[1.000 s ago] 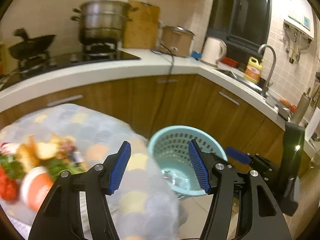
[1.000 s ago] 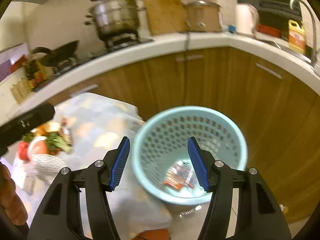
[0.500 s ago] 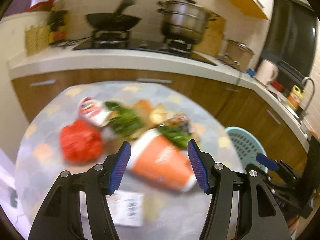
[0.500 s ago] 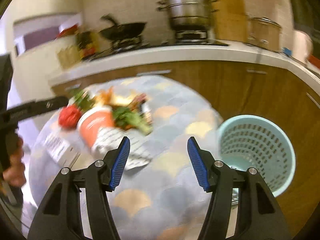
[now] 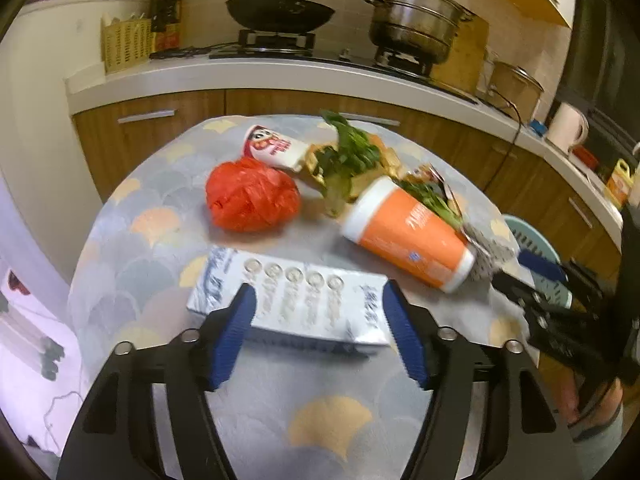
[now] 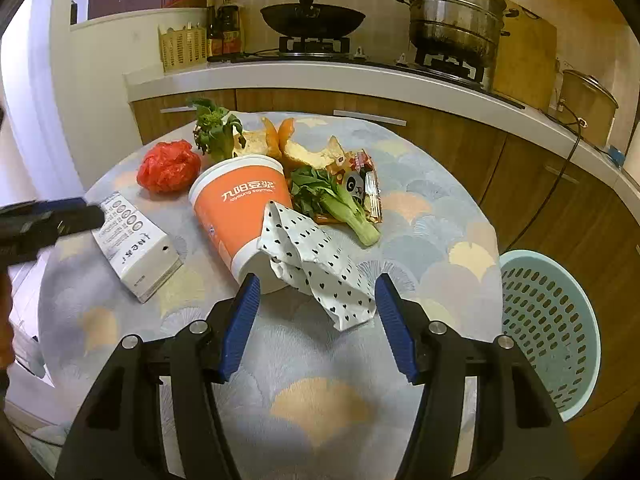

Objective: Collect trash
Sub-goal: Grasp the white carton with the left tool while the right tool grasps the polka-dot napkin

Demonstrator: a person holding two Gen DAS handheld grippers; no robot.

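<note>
Step in hand: approach to pick-up, nothing held. Left tongs (image 5: 316, 336) opening, jaws astride the flat, glossy white carton (image 5: 288, 304) on the worktop (image 5: 332, 420), pads not pressing. Right tongs (image 6: 316, 328) apart, empty, before the crumpled spotted paper (image 6: 320, 264) and smooth orange cup (image 6: 240, 208) lying on its side. Next: lower, close, carry to the perforated plastic basket (image 6: 548, 328) at far right.

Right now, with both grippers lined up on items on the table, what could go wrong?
1. The white carton looks wider than the left gripper's opening jaws; they may push it.
2. The spotted paper leans against the orange cup; the right gripper could roll the cup.
3. The basket sits below the table edge, so drops could miss.
</note>
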